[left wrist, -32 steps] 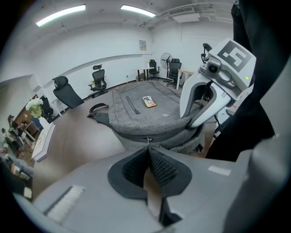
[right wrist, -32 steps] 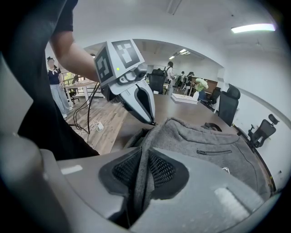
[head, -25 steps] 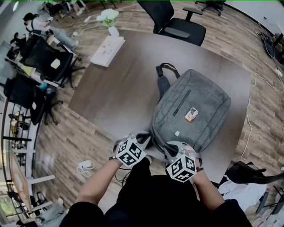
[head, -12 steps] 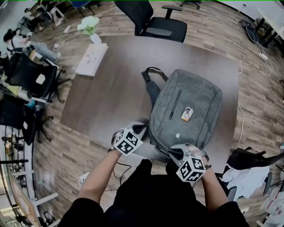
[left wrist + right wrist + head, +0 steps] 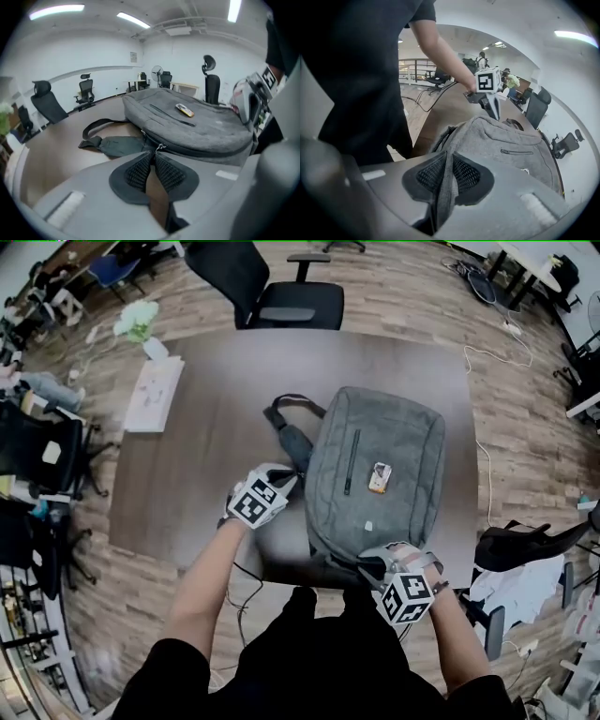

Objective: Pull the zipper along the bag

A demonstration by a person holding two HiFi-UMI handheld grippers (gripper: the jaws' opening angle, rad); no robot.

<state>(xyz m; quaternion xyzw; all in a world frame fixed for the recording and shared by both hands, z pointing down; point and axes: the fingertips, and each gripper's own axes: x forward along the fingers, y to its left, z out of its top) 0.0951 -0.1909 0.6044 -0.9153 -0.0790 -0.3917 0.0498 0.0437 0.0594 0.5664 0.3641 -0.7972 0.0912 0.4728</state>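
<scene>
As right tongs (image 5: 444, 154) pinch the bag (image 5: 506, 136), left tongs (image 5: 153, 153), just opening, straddle its zipper (image 5: 160, 147).

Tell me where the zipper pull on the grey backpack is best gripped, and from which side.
Grip the metal zipper pull by its tab, coming low over the table at the long side of the backpack where the shoulder strap lies. The pull sticks out of the side seam toward the left gripper, whose jaws have just been opening with it at their tips.
</scene>
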